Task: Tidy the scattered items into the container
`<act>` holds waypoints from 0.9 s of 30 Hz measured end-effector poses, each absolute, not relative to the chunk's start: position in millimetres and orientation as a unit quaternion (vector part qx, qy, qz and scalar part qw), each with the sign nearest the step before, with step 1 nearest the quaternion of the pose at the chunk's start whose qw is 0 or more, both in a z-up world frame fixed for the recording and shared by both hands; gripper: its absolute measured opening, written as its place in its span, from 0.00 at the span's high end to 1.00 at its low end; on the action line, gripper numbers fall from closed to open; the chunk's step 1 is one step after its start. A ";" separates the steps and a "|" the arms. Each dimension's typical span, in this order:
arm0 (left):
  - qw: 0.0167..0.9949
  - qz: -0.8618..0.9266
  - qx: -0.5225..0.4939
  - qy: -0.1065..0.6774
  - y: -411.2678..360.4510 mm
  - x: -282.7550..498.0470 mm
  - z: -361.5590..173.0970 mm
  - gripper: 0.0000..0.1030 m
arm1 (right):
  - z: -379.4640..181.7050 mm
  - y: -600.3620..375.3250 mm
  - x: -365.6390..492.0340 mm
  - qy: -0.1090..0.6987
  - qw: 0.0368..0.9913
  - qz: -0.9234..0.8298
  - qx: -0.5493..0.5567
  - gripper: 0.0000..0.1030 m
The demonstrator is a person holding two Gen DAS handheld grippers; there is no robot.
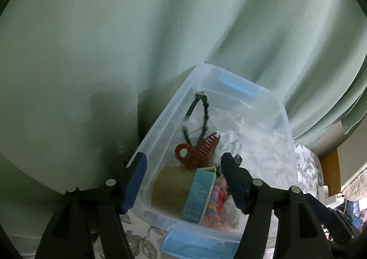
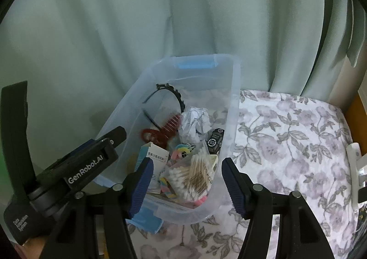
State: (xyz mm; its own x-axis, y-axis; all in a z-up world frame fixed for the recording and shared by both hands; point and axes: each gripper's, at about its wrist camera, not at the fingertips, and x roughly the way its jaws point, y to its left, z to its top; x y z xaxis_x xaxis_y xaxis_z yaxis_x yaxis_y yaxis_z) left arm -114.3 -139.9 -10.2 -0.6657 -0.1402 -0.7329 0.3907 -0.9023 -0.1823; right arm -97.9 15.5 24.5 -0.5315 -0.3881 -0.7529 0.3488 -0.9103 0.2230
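Observation:
A clear plastic bin point(image 1: 283, 121) point(image 2: 235, 103) with blue handles stands on the floral bedspread against a green curtain. Inside lie a black headband point(image 1: 203, 110) point(image 2: 176, 96), a red claw clip point(image 1: 199, 150) point(image 2: 164, 130), a teal box point(image 1: 198, 197) point(image 2: 156, 155), a brown roll point(image 1: 170, 188), crumpled paper point(image 2: 195, 122), a bag of cotton swabs point(image 2: 190, 176), pastel hair ties point(image 1: 218, 199) point(image 2: 181, 151) and a small black box point(image 2: 215, 139). My left gripper point(image 1: 183, 181) is open and empty above the bin's near end. My right gripper point(image 2: 185, 181) is open and empty over the swabs.
The floral bedspread point(image 2: 286, 144) spreads to the right of the bin. A green curtain point(image 2: 160, 18) hangs close behind. My left gripper's body point(image 2: 75, 167) shows at the left of the right wrist view. A wooden headboard edge point(image 1: 330, 172) is at far right.

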 end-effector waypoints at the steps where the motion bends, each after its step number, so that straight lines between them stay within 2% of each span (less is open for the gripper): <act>1: 0.147 -0.898 0.381 0.165 -139.9 -113.4 -9.1 0.33 | 25.5 16.2 -97.0 -0.024 0.210 -0.875 0.435 0.35; 12: 0.132 -0.903 0.375 0.161 -129.2 -95.4 12.8 0.32 | 45.3 33.0 -80.0 -0.034 0.205 -0.885 0.418 0.32; 15: 0.133 -0.905 0.371 0.158 -123.4 -89.1 19.9 0.23 | 51.9 40.3 -73.8 -0.037 0.203 -0.888 0.411 0.30; 27: 0.120 -0.912 0.367 0.140 -98.2 -68.9 42.0 0.21 | 68.7 64.8 -54.5 -0.051 0.193 -0.897 0.396 0.22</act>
